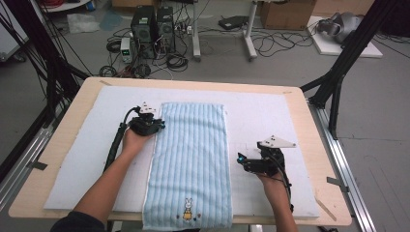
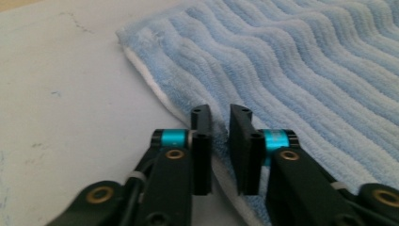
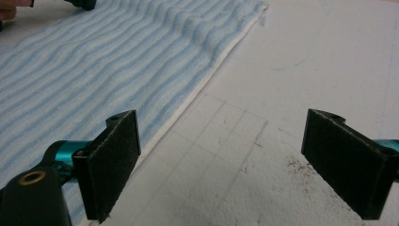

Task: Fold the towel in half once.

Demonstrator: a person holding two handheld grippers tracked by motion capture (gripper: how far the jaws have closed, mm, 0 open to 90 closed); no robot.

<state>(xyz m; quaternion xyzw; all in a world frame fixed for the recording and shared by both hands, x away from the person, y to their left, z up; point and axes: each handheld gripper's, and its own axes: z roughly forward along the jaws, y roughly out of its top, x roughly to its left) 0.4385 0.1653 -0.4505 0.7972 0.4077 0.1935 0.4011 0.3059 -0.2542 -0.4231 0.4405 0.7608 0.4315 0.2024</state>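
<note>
- Light-blue ribbed terry towel [image 1: 190, 159], one: flat on white foam mat [image 1: 270, 116], long axis running away from the person.
- Left gripper [image 2: 220, 136], one: jaws pinched on towel's left edge near far corner.
- Right gripper [image 3: 226, 165], one: jaws wide, empty, just beside towel's right edge.

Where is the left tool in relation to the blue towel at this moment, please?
In the high view, the left tool sits at the blue towel's left edge near its far corner, its jaws closed on that edge over the white mat.
</note>
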